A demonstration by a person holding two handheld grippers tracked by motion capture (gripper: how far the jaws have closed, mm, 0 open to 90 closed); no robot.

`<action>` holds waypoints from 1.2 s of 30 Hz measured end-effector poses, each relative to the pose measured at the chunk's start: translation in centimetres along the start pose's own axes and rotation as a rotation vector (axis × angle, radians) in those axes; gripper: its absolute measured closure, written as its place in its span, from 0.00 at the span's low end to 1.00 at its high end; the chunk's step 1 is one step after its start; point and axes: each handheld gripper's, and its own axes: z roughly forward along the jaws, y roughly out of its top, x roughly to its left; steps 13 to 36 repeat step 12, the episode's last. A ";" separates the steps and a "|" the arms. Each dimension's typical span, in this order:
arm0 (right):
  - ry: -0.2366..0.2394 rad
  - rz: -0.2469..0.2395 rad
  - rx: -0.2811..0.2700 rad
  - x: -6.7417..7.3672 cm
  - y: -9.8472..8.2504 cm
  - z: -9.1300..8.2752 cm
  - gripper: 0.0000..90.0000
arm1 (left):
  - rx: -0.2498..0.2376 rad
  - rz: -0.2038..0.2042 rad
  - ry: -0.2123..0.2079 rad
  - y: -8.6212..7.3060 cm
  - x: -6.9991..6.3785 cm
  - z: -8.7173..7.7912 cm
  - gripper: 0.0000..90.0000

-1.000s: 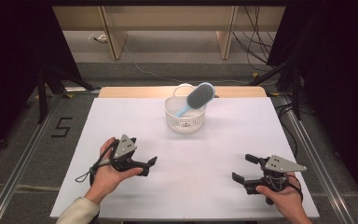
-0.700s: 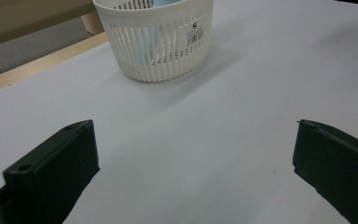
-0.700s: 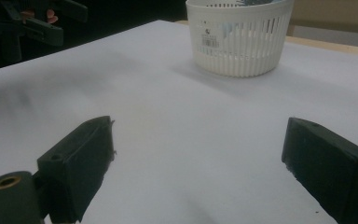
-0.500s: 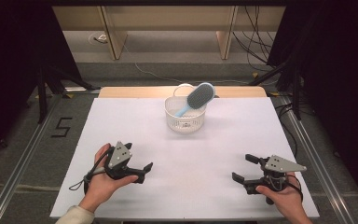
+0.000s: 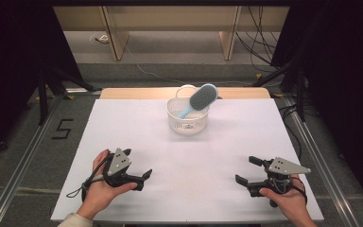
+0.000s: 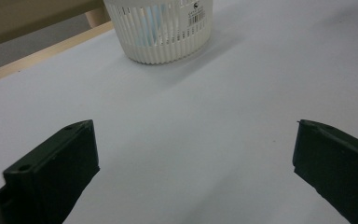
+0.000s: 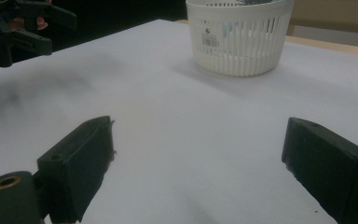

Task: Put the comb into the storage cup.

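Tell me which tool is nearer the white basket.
Left. The left tool sits at the table's near left, diagonally below the white basket. The right tool sits at the near right, slightly farther off.

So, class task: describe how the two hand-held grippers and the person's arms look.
Both the left gripper and the right gripper are black, with two blocky fingers and a grey three-cornered plate on top. A black cable loops from the left one. A pale sleeve cuff shows on the left arm.

Black two-jaw tool (image 5: 134, 176), grey three-cornered plate, trailing cable
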 end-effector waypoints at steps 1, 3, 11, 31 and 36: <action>0.000 0.001 -0.001 0.0 0.0 0.0 0.11 | 0.000 0.000 0.000 0.0 0.0 0.0 0.00; 0.000 0.002 -0.002 0.0 0.0 0.0 0.11 | 0.004 0.001 -0.002 -0.1 -0.1 0.1 0.00; -0.005 0.000 0.000 0.0 0.0 0.0 0.11 | 0.007 0.006 -0.002 -0.2 -0.2 0.2 0.00; -0.005 0.003 -0.003 0.0 0.0 0.0 0.11 | 0.008 0.007 0.001 -0.2 -0.1 0.3 0.00; -0.005 0.003 -0.003 0.0 0.0 0.0 0.11 | 0.008 0.007 0.001 -0.2 -0.1 0.3 0.00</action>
